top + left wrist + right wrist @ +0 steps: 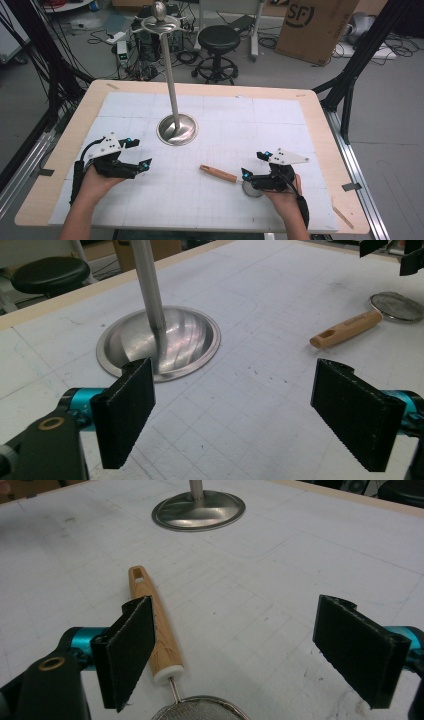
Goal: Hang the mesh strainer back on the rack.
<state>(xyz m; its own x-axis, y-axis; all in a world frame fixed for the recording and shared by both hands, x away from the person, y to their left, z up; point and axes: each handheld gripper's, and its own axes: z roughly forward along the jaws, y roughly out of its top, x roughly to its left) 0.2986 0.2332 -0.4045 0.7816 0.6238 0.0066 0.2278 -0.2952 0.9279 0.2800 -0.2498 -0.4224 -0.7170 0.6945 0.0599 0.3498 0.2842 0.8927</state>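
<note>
A small mesh strainer with a wooden handle (218, 173) lies flat on the white mat, its handle (154, 628) pointing toward the stand and its mesh bowl (200, 710) nearest my right gripper. My right gripper (256, 165) hovers just above the bowl end, open, with nothing between its jaws (235, 655). A metal stand rises from a round steel base (177, 129) to a hooked top (160, 22). At the left of the table my left gripper (140, 152) is open and empty (232, 415), facing the base (158, 342). The strainer (370, 320) lies off to its right.
The table's wooden rim (70, 135) frames the white gridded mat (235, 125). Behind the table stand a black stool (218, 47), a cardboard box (315, 25) and tangled cables on the floor. Black frame legs (350, 80) flank the right side.
</note>
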